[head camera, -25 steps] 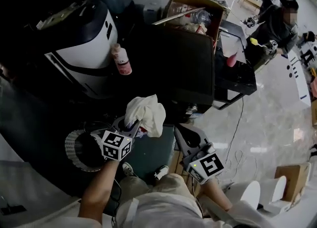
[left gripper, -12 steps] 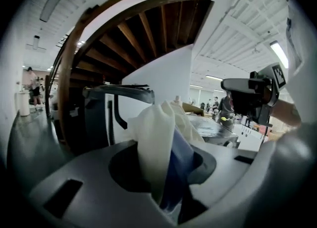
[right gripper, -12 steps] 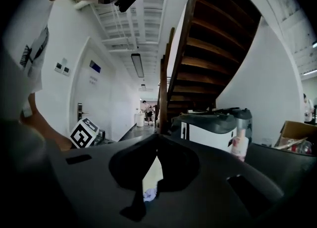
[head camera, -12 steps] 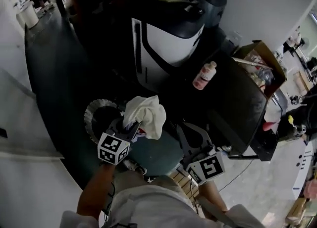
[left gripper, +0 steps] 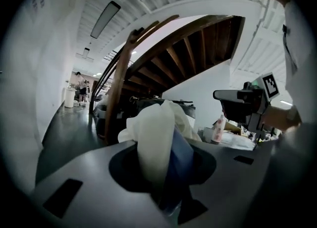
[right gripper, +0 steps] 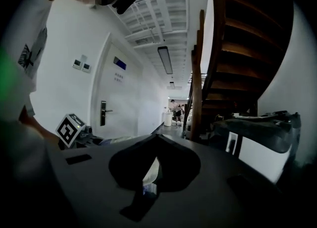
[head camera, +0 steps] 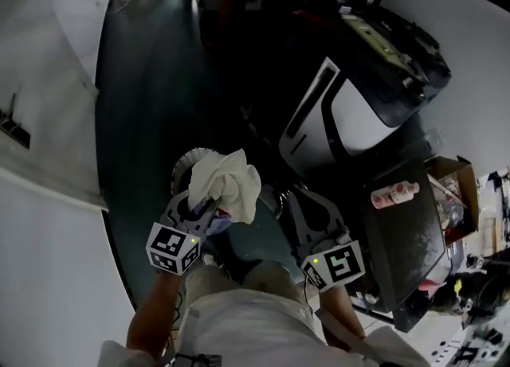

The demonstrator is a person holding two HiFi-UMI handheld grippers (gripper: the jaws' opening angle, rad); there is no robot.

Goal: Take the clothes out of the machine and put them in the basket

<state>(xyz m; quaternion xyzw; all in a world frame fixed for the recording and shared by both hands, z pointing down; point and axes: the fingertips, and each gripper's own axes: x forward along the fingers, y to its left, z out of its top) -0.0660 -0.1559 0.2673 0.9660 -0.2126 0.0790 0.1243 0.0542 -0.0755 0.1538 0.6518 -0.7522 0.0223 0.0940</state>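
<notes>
White cloth [head camera: 227,186], bunched with a blue piece [left gripper: 179,160], is clamped in the left tongs [head camera: 209,204] and held in the air above the round basket [head camera: 185,165], whose pale ribbed rim shows at the cloth's left. Right tongs [head camera: 288,198]: jaws drawn together, nothing gripped that I can make out. Machine [head camera: 358,115] stands off to the right on the dark floor [head camera: 143,95]. Step judged: carry to basket, nearly complete. Next move needs the bundle lowered inside the rim, then the left jaws parted.
</notes>
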